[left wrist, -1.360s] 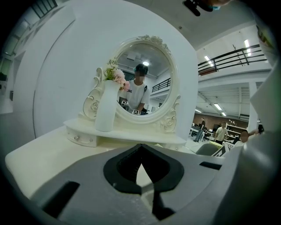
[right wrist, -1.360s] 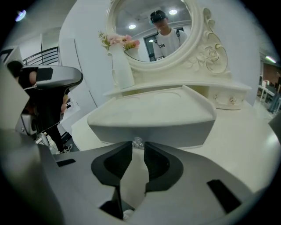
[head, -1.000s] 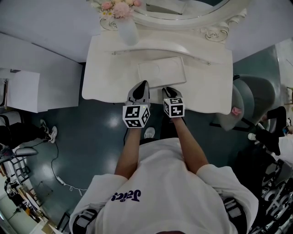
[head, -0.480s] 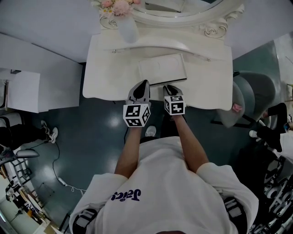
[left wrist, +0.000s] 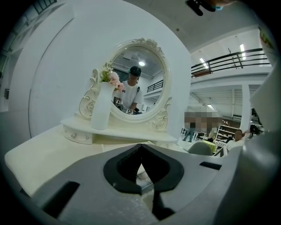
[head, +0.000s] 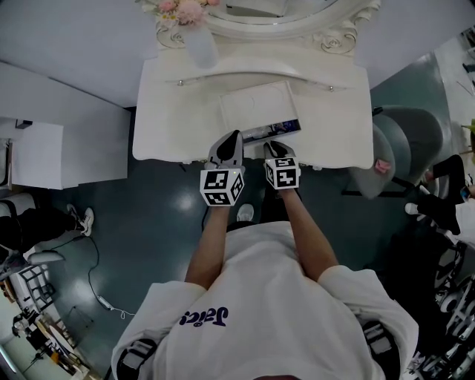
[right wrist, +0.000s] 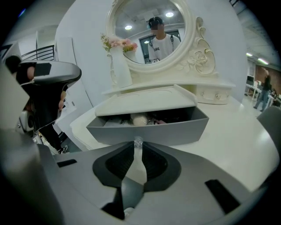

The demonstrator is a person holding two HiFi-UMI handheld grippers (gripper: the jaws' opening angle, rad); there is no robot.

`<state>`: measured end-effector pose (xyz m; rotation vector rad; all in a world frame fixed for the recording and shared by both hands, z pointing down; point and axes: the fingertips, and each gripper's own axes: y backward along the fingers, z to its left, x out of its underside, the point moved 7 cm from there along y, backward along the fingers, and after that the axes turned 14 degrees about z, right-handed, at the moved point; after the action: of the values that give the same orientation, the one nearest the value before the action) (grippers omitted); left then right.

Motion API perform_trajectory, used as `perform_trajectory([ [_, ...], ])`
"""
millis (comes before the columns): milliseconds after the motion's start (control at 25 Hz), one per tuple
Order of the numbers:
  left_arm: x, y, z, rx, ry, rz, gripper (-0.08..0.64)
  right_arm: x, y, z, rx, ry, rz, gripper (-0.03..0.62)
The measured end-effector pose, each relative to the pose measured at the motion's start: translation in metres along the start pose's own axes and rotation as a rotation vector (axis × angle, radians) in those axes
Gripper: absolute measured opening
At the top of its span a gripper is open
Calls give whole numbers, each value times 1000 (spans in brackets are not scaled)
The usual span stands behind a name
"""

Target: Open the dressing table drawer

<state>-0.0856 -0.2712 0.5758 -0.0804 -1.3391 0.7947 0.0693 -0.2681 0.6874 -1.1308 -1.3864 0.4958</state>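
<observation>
The white dressing table (head: 171, 126) has a centre drawer (right wrist: 175, 127) pulled partway out. Its grey front carries a small clear knob (right wrist: 138, 141). My right gripper (right wrist: 137, 147) is shut on that knob, at the table's front edge in the head view (head: 276, 147). A dark gap (head: 273, 129) behind the front shows a round pale item and other small things inside. My left gripper (head: 231, 138) hovers just left of the right one over the tabletop. Its jaws (left wrist: 141, 154) look shut with nothing between them.
An oval mirror (head: 282, 11) in an ornate frame stands at the back, with a white vase of pink flowers (head: 200, 44) to its left. A grey chair (head: 401, 148) sits to the table's right. White boards (head: 44, 148) stand on the left.
The drawer has slid out toward the person, and a dark gap with its contents now shows. Both grippers have drawn back slightly with it.
</observation>
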Motion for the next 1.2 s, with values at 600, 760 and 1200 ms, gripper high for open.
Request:
perform_trajectory([
  [600, 16, 12, -23, 90, -48, 20, 12, 45, 23, 11, 51, -51, -8, 64],
  [760, 18, 15, -30, 109, -59, 19, 13, 57, 27, 10, 63, -63, -11, 63],
  [1200, 17, 24, -36, 115, -83, 11, 12, 73, 34, 5, 71, -127, -28, 20],
])
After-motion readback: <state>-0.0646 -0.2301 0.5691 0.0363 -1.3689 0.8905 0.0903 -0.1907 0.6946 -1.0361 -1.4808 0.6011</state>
